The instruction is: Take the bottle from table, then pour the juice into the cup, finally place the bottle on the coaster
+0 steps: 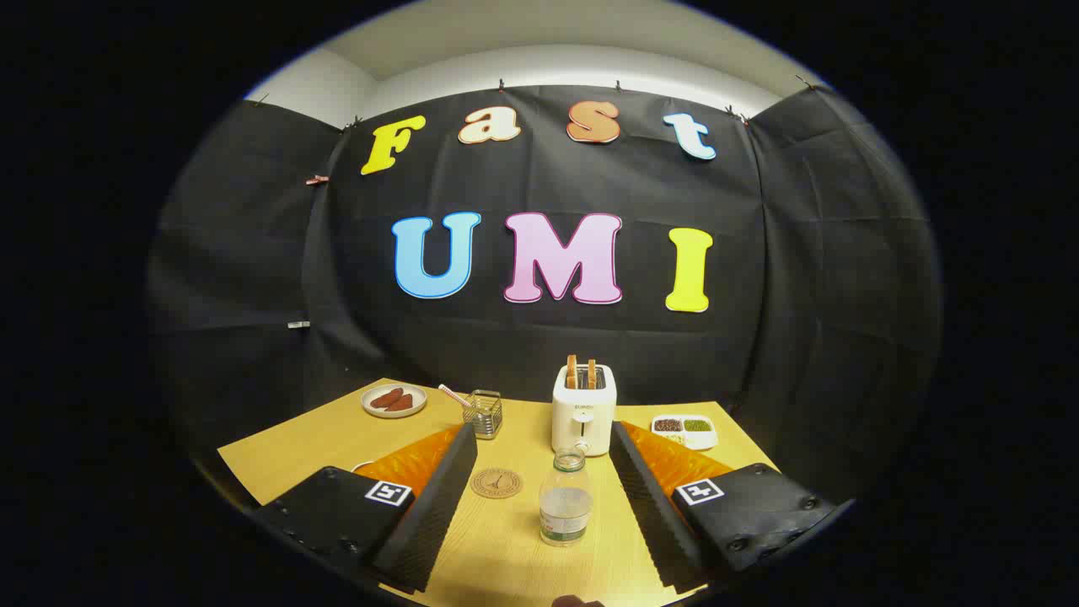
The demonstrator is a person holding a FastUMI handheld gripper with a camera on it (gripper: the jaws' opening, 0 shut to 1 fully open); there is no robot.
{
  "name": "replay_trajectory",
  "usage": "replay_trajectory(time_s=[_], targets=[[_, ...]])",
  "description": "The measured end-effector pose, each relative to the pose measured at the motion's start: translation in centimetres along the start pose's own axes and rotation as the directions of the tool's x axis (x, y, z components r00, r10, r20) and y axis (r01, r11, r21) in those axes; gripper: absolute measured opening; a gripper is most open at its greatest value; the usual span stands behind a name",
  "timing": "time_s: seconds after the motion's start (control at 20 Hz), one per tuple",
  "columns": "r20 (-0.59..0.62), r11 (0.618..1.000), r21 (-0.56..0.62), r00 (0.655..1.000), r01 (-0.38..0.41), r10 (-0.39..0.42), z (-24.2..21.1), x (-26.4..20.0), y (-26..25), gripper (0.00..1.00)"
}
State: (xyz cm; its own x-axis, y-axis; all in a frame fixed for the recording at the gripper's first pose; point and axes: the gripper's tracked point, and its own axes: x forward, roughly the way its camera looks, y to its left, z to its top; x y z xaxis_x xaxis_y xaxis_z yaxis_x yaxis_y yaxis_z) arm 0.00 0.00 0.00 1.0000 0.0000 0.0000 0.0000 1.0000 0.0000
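Wooden table (523, 548) carries bottle (566, 499), coaster (496, 483), toaster (583, 411), plate (394, 400)

Gripper (543, 506) level above the table surface, fingers (434, 506) spread wide apart, jaws fully parted and symmetric, nothing pressed between them, pointing straight ahead.

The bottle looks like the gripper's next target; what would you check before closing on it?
1. Gripper open wide enough: ok.
2. Bottle between the fingers: ok, nearer the right one.
3. Bottle upright, cap off: ok.
4. Fingers touching it: not yet.
5. Coaster free for later: ok.
6. Cup by the toaster empty: cannot tell.
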Motion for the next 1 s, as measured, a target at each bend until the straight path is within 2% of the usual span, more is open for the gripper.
replay_trajectory(time_s=[0.15,0.45,1.0], targets=[[-0.007,1.0,0.014,1.0,-0.016,0.017,-0.5,0.9,0.5,0.97],[0.008,1.0,-0.004,1.0,0.012,-0.012,-0.4,1.2,-0.4,0.98],[-0.023,1.0,-0.016,1.0,0.002,-0.002,-2.2,1.5,-0.5,0.98]])
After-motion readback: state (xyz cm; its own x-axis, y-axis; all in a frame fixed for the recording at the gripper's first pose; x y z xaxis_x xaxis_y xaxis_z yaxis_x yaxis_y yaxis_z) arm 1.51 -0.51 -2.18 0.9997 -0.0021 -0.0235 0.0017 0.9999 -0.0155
